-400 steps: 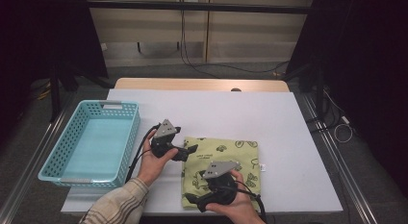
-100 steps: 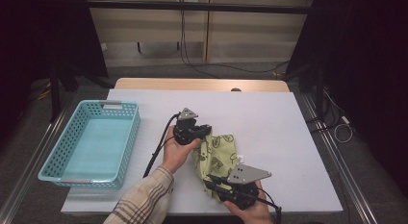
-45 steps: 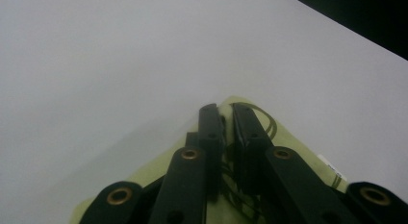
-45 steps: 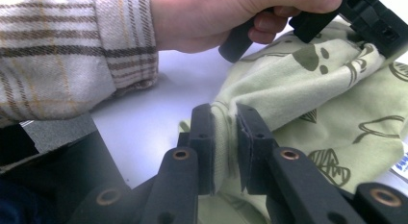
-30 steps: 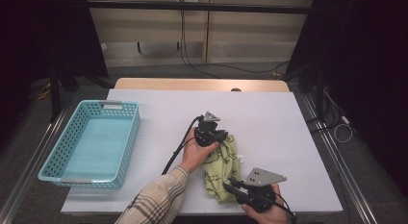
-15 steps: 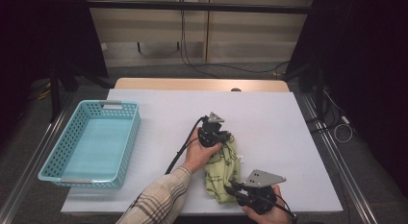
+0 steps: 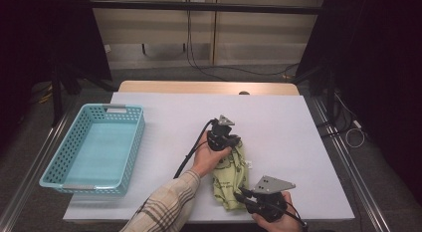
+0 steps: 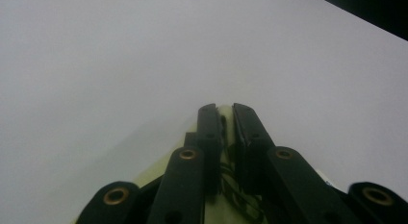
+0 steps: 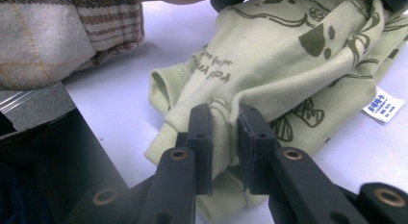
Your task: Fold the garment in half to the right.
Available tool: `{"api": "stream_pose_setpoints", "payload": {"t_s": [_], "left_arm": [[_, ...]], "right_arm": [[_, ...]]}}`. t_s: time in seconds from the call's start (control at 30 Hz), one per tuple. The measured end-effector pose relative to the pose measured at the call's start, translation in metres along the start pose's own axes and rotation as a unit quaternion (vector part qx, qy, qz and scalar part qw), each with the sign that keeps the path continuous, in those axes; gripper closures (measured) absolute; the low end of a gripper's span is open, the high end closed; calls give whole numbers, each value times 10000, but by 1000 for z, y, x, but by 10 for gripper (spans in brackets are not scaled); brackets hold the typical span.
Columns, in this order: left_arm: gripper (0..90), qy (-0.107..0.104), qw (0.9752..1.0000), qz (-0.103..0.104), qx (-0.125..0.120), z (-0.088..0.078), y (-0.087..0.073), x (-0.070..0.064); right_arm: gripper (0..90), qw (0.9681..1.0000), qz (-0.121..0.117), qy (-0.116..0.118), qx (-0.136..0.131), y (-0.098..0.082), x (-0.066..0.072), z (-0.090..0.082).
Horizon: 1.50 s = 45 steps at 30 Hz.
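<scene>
A pale green cloth [image 7: 230, 172] with dark printed figures lies bunched in a narrow strip on the white table [image 7: 278, 117]. My left gripper [image 7: 233, 142] is shut on its far end; in the left gripper view the jaws [image 8: 225, 111] stand nearly together with a sliver of cloth [image 8: 227, 125] between them. My right gripper [image 7: 238, 196] is shut on the near end, and in the right gripper view a fold of cloth [image 9: 288, 51] is pinched between its pads [image 9: 223, 113]. A white label [image 9: 382, 108] hangs from the cloth's edge.
A light blue plastic basket [image 7: 134, 142] stands at the table's left side. The person's plaid sleeve [image 9: 57, 31] lies just left of the cloth. Bare white tabletop stretches behind and to the right of the cloth. Cables run across the floor beyond the table.
The cloth, once a flat folded square, is now gathered into a narrow strip. The left gripper has carried its end rightward and farther back. In the last second both hands barely moved.
</scene>
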<state>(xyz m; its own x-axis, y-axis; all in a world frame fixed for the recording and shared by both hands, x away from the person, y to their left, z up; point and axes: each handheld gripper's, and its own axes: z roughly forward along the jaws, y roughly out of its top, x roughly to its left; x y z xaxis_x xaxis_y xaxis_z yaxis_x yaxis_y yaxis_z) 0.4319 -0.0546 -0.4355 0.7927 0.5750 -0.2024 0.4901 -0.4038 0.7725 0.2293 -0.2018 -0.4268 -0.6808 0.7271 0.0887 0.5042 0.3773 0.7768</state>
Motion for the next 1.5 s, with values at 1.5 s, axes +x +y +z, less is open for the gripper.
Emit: {"api": "stream_pose_setpoints", "payload": {"t_s": [1.5], "left_arm": [[733, -141, 9993, 266, -230, -5, 8, -9]], "right_arm": [[559, 9995, 130, -288, -69, -3, -10, -9]]}}
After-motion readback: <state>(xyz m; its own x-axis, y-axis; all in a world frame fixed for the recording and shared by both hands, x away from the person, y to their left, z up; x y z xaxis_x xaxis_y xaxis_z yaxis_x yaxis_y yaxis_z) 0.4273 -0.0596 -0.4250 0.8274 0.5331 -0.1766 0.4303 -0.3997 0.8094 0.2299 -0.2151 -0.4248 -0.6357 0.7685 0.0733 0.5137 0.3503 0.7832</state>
